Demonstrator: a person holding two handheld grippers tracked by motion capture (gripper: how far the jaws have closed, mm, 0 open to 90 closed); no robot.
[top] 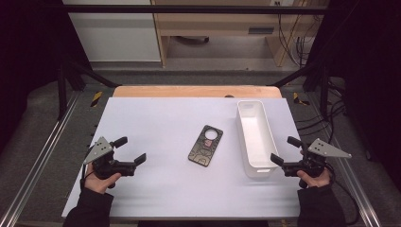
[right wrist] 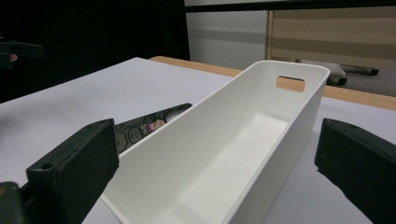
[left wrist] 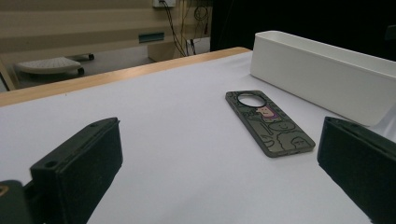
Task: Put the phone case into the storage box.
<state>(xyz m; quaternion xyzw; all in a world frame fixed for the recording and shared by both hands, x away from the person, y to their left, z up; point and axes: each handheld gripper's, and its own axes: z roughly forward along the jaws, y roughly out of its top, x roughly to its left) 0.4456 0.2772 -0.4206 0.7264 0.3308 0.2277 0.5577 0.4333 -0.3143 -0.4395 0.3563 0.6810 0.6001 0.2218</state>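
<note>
White bin (right wrist: 224, 154) between spread jaws

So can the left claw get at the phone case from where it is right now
Probably yes. The left claw is open and faces the phone case, which lies flat with bare table between them. The white bin sits beyond the case, not in the way.
</note>
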